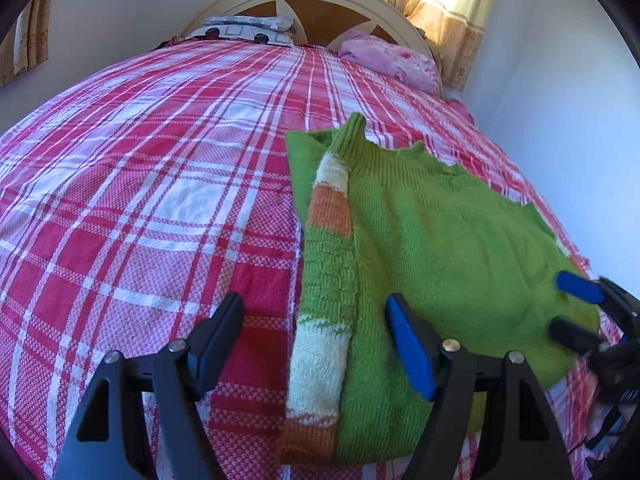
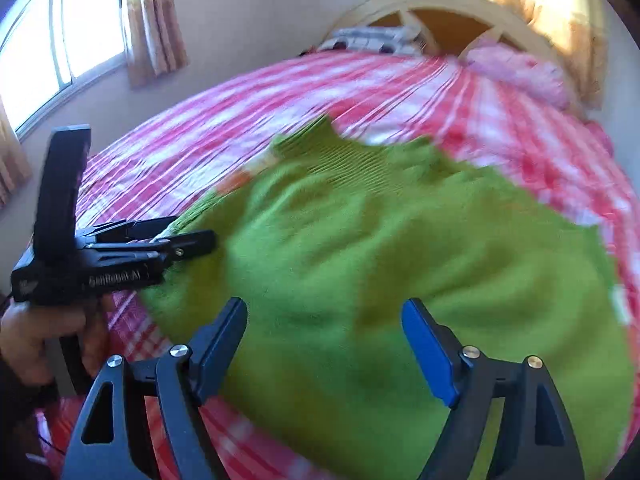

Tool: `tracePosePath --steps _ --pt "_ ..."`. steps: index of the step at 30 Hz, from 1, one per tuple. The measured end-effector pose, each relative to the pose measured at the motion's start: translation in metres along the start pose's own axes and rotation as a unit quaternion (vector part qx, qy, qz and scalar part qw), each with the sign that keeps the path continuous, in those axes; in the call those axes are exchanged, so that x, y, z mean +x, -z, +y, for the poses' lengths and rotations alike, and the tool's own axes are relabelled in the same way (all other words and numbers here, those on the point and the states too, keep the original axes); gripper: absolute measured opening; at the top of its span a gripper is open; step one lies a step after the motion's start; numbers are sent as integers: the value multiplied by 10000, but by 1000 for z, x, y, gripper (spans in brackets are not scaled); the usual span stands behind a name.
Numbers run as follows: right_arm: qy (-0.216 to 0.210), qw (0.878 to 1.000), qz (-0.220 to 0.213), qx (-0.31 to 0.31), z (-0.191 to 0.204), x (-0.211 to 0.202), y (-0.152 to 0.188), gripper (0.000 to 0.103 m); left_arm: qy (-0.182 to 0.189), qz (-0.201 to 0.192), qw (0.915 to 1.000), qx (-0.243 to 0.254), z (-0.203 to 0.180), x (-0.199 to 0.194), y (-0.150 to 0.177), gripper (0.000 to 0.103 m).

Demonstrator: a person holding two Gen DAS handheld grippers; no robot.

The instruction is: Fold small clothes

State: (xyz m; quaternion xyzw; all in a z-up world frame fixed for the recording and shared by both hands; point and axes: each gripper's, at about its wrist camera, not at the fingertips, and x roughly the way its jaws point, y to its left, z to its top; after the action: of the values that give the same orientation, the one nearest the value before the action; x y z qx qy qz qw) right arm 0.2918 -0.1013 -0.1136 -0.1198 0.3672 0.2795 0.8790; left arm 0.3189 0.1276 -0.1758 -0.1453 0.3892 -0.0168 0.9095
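A small green knitted sweater (image 1: 440,240) lies flat on the red and white plaid bedspread (image 1: 140,180). One sleeve with white and orange bands (image 1: 320,320) is folded over its left side. My left gripper (image 1: 316,340) is open, its jaws wide on either side of that sleeve, just above the sweater's near left edge. My right gripper (image 2: 324,340) is open over the sweater (image 2: 380,248), holding nothing; it also shows at the right edge of the left wrist view (image 1: 576,308). The left gripper shows in the right wrist view (image 2: 188,236) at the sweater's left edge. The right wrist view is blurred.
A wooden headboard (image 1: 320,4) with a patterned pillow (image 1: 248,28) and a pink pillow (image 1: 392,60) stands at the far end of the bed. A white wall (image 1: 560,120) runs close along the right. A window (image 2: 60,40) with curtains is at the left.
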Motion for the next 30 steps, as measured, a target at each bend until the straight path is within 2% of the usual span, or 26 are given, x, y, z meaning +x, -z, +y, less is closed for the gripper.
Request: tracePosePath --steps 3,4,6,8,10,12,14,16,18,19,20,21,22,24,25,27,28,30 --pt "328 9988 -239 269 -43 -34 10 80 86 -25 10000 16 1 -2 -5 76" --pt "433 9979 -285 391 -56 -40 11 79 76 -41 9999 93 -1 -1 -8 76" --pt "752 9923 -334 927 -107 -52 12 76 -58 -109 9989 446 -11 1 -18 76" --pt "871 9848 -293 1477 -151 -53 9 61 -111 -229 9970 732 -23 3 -33 76" --pt "970 9786 -194 1801 -185 -47 6 58 -14 -249 9956 898 -31 11 -50 76" --pt "858 9784 26 1881 -210 -28 -1 58 -48 -236 9947 1000 -36 23 -64 76" --pt "811 9801 290 1786 -217 -8 -7 58 -108 -178 9939 1081 -39 39 -79 76" --pt "832 9817 379 1671 -218 6 -12 58 -87 -7 9939 1102 -41 57 -90 73" --pt "724 9841 559 1521 -219 22 -18 58 -86 192 9929 1170 -42 72 -97 65" --pt "755 9843 654 1455 -221 30 -20 57 -95 358 9918 1226 -43 81 -100 52" --pt "725 9845 771 1397 -220 38 -23 53 -113 502 9909 1243 -42 90 -101 38" --pt "696 9846 825 1378 -220 40 -22 33 -44 632 9906 1213 -40 95 -101 10" --pt "783 9846 868 1297 -219 43 -23 10 -10 623 9910 1188 -41 95 -100 10" --pt "756 9863 739 1267 -220 40 -23 7 13 432 9928 1121 -39 89 -99 8" --pt "752 9867 637 1289 -221 37 -24 6 -29 204 9953 950 -34 82 -99 6" --pt "772 9854 178 1509 -226 19 -26 6 105 -62 9985 534 -22 75 -102 6" --pt "773 9842 86 1593 -230 16 -27 6 121 -97 9990 414 -18 74 -103 6" --pt "826 9819 163 1694 -234 22 -26 6 -57 86 9991 403 -15 83 -103 6"
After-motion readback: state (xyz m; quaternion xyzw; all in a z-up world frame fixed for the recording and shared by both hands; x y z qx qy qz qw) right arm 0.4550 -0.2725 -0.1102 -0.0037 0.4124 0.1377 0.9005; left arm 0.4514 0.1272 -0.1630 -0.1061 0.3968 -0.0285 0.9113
